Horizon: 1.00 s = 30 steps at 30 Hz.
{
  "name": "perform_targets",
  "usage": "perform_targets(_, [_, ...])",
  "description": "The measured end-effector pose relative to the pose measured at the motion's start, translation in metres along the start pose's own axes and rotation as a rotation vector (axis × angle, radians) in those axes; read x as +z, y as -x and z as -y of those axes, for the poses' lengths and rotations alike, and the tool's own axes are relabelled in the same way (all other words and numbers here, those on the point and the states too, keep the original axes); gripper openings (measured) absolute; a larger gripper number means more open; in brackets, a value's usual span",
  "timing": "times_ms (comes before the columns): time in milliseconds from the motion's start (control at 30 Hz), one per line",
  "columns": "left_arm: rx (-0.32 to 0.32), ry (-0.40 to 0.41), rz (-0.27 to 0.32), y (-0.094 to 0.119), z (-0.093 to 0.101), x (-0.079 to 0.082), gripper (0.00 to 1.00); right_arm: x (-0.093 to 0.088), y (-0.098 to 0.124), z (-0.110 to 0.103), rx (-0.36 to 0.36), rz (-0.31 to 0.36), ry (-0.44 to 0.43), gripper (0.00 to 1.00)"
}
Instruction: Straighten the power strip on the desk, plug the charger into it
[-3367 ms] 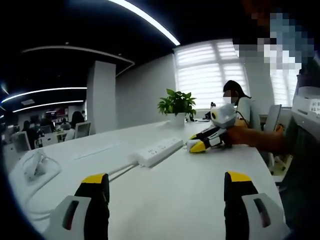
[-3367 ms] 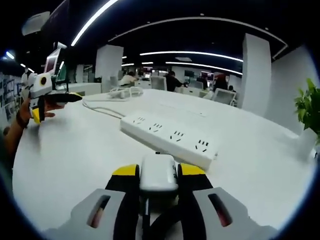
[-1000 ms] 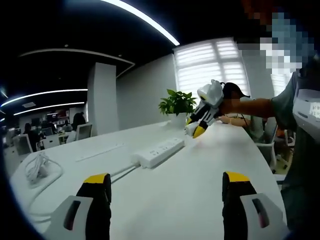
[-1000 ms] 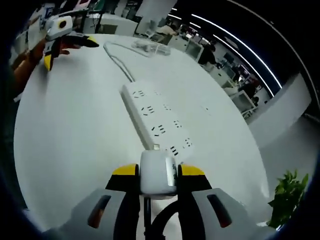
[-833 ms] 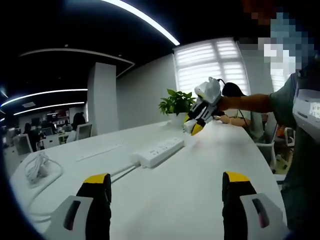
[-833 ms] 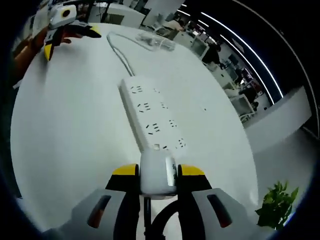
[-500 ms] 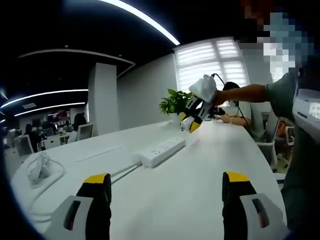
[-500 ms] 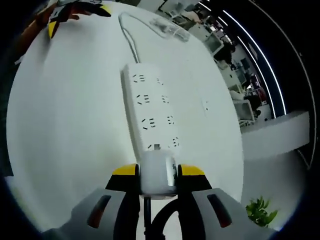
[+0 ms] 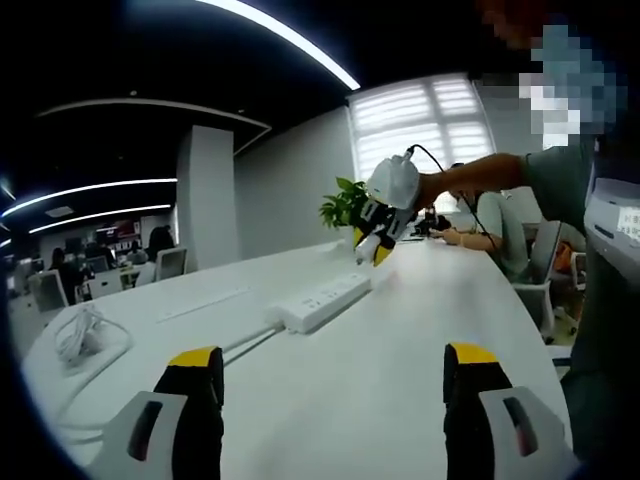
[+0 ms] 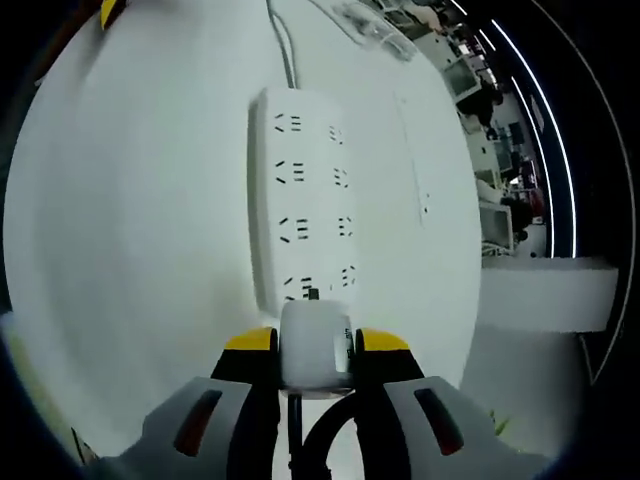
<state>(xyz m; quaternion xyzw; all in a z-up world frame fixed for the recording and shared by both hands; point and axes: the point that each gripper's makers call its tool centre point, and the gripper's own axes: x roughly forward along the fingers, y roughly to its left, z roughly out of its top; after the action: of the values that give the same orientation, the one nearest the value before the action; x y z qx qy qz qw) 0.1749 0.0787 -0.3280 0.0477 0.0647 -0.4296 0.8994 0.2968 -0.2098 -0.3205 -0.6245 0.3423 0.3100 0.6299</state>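
left gripper view: the left gripper (image 9: 328, 385) hovers low over the white desk (image 9: 380, 350), jaws spread wide with nothing between them. ahead lies the power strip (image 9: 322, 301), its cable (image 9: 245, 345) running back toward the camera's left side, where a coiled cord (image 9: 75, 335) rests near the desk edge. the right gripper (image 9: 372, 250), carried on a person's outstretched arm (image 9: 480, 180), is tilted nose-down just above the strip's far end. behind it stand a potted plant (image 9: 345, 205), a blinded window (image 9: 425, 120) and a seated person (image 9: 490, 230); a white column (image 9: 205, 195) and distant office chairs (image 9: 165, 262) fill the background. nothing lies on the desk between the left gripper and the strip.

right gripper view: looking almost straight down, the right gripper (image 10: 316, 345) is clenched on the white charger (image 10: 316, 345), whose front edge sits over the nearest socket row of the power strip (image 10: 305, 195); whether the prongs touch the socket cannot be told. this view shows four socket rows on the strip's top face and its cable (image 10: 285, 45) leaving the far end.
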Motion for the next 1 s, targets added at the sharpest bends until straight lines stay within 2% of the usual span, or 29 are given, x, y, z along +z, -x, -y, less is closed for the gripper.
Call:
perform_targets(67, [0.002,-0.001,0.003,0.001,0.0,0.001,0.93,0.003,-0.002,0.001,0.007,-0.014,0.021,0.24])
perform_targets(100, [0.003,-0.001,0.004,0.001,0.0,0.001,0.93,0.001,-0.003,-0.002,0.04,-0.048,0.031,0.24])
perform_targets(133, [0.002,-0.002,0.004,0.002,0.001,0.001,0.93,0.005,-0.006,-0.001,0.033,-0.042,0.041,0.24])
perform_targets(267, [0.0,-0.007,-0.001,0.003,0.001,0.001,0.93,0.002,-0.011,0.001,0.052,-0.106,0.08,0.24])
perform_targets(333, [-0.002,-0.007,-0.004,0.004,0.002,0.0,0.9,0.003,-0.013,0.003,0.053,-0.11,0.097,0.24])
perform_targets(367, [-0.003,-0.01,-0.006,0.004,0.003,0.0,0.9,-0.002,-0.013,0.001,0.081,-0.149,0.096,0.24])
perform_targets(400, [-0.005,-0.011,-0.008,0.005,0.004,-0.001,0.9,0.001,-0.014,0.002,0.071,-0.132,0.098,0.24])
perform_targets(467, [-0.006,-0.014,-0.013,0.005,0.005,-0.002,0.91,0.002,-0.016,0.001,0.074,-0.145,0.115,0.24])
perform_targets(533, [-0.003,-0.012,-0.015,0.005,0.005,-0.002,0.9,-0.003,-0.016,-0.005,0.109,-0.2,0.123,0.24])
perform_targets(567, [0.0,-0.01,-0.016,0.006,0.005,-0.002,0.9,0.004,-0.018,-0.003,0.087,-0.158,0.148,0.24])
perform_targets(600, [0.004,-0.012,-0.015,0.006,0.004,-0.002,0.9,-0.002,-0.017,-0.007,0.108,-0.196,0.139,0.24])
perform_targets(667, [0.009,-0.015,-0.012,0.008,0.005,0.0,0.9,-0.001,-0.019,-0.007,0.102,-0.192,0.148,0.24])
perform_targets(867, [0.008,-0.015,-0.007,0.01,0.007,0.001,0.9,-0.009,-0.021,0.0,0.106,-0.234,0.143,0.24])
perform_targets(900, [0.008,-0.014,-0.008,0.01,0.007,0.001,0.9,-0.007,-0.021,0.001,0.098,-0.215,0.148,0.24])
perform_targets(933, [0.008,-0.015,-0.007,0.01,0.007,0.001,0.9,-0.01,-0.021,-0.002,0.117,-0.236,0.141,0.24])
perform_targets(1000, [0.01,-0.015,-0.006,0.012,0.007,0.001,0.9,-0.007,-0.022,-0.003,0.116,-0.224,0.143,0.24])
